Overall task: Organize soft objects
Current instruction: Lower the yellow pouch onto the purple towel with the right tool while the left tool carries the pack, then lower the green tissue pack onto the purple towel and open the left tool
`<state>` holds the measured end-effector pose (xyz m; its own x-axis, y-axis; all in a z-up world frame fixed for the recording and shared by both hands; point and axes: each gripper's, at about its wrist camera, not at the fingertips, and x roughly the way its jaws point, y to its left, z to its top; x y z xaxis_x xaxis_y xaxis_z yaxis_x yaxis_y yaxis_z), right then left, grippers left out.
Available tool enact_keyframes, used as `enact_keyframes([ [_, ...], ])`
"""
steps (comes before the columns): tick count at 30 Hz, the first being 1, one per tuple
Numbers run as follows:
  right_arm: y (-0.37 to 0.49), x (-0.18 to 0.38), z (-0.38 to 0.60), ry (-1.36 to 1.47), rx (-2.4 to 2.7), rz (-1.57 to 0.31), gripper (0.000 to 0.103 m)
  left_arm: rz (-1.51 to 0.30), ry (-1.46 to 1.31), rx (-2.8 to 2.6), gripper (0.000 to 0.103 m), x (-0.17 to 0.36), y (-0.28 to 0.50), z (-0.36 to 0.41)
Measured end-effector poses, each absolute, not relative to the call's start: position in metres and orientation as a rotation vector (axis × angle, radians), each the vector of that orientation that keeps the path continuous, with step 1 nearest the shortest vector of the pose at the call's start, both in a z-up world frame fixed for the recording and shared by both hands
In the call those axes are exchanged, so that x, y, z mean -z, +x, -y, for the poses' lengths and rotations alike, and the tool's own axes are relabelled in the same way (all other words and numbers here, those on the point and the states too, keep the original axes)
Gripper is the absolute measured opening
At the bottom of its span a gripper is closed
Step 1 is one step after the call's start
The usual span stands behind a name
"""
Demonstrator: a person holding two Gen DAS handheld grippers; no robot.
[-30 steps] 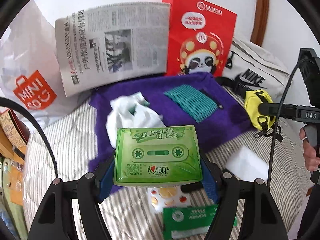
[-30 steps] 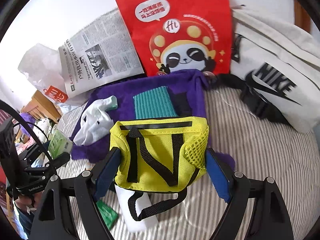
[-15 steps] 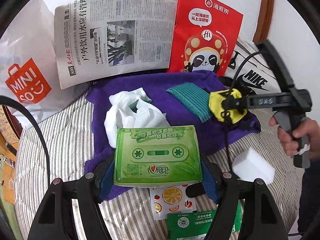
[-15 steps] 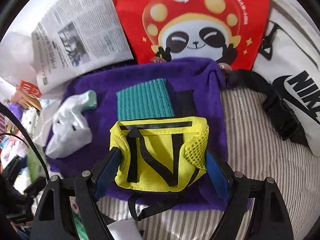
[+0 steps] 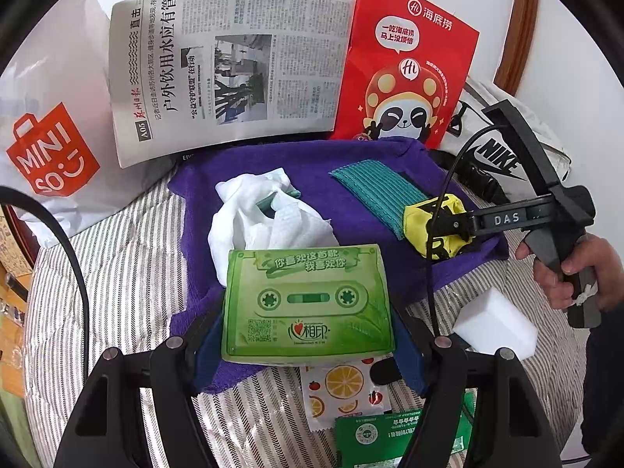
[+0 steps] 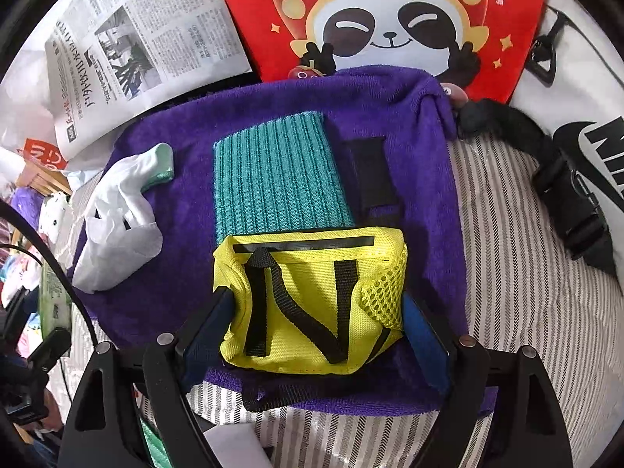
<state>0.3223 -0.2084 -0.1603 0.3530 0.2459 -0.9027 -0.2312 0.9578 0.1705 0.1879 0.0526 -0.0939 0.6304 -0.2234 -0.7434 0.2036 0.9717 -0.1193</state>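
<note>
Green tissue pack (image 5: 308, 302): soft plastic-wrapped pack printed with a cassette-tape graphic, a QR code and Chinese lettering, clamped on both sides between the blue pads of the left gripper (image 5: 308, 335) and held above the near edge of the purple towel (image 5: 351, 199); its underside is hidden. Yellow pouch (image 6: 312, 300): small fabric bag with black webbing straps, a black zip strip along the top and a yellow mesh pocket on one side, squeezed between the blue pads of the right gripper (image 6: 316, 327) over the near part of the towel, its top edge overlapping the teal ribbed cloth (image 6: 273, 179); from the left wrist view the pouch is largely covered by the gripper fingers and cable. Crumpled white cloth (image 5: 265, 218): lies on the towel's left part, with a pale green piece tucked in its folds that cannot be identified. White sponge block (image 5: 493, 325): on the striped bedding (image 5: 128, 273), just off the towel's right corner. Fruit-print sachet (image 5: 345, 390) and green packet (image 5: 378, 435): on the bedding below the tissue pack, both partly hidden by the left gripper. A dark strip on the towel beside the teal cloth is hard to make out.
</note>
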Motion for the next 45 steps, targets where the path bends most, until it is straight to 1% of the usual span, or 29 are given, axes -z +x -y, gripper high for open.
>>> enact_keyframes([
  [5, 0.317, 0.153, 0.208, -0.027, -0.310, -1.147, 0.089, -0.848, -0.020, 0.249, 0.072, 0.091, 0.188, -0.052],
  [12, 0.311, 0.141, 0.209, -0.039, -0.290, -1.100, 0.089, -0.862, 0.001, 0.249, 0.072, 0.091, 0.192, -0.050],
  [19, 0.296, 0.119, 0.226, 0.034, -0.317, -1.009, 0.089, -0.868, -0.006, 0.246, 0.072, 0.089, 0.200, -0.046],
  [22, 0.287, 0.111, 0.232, 0.049, -0.288, -0.952, 0.089, -0.860, 0.042, 0.221, 0.072, 0.089, 0.209, -0.038],
  [24, 0.280, 0.104, 0.235, 0.010, -0.266, -0.912, 0.089, -0.875, 0.042, 0.236, 0.072, 0.090, 0.220, -0.033],
  [27, 0.267, 0.095, 0.244, 0.038, -0.279, -0.851, 0.089, -0.877, 0.040, 0.241, 0.072, 0.090, 0.234, -0.026],
  [34, 0.248, 0.094, 0.266, 0.092, -0.253, -0.752, 0.089, -0.856, 0.051, 0.271, 0.072, 0.090, 0.267, -0.008],
  [39, 0.248, 0.097, 0.278, 0.130, -0.277, -0.740, 0.089, -0.879, 0.065, 0.254, 0.072, 0.100, 0.294, 0.000],
  [45, 0.255, 0.111, 0.281, 0.139, -0.298, -0.789, 0.089, -0.909, 0.115, 0.216, 0.072, 0.110, 0.330, 0.012],
])
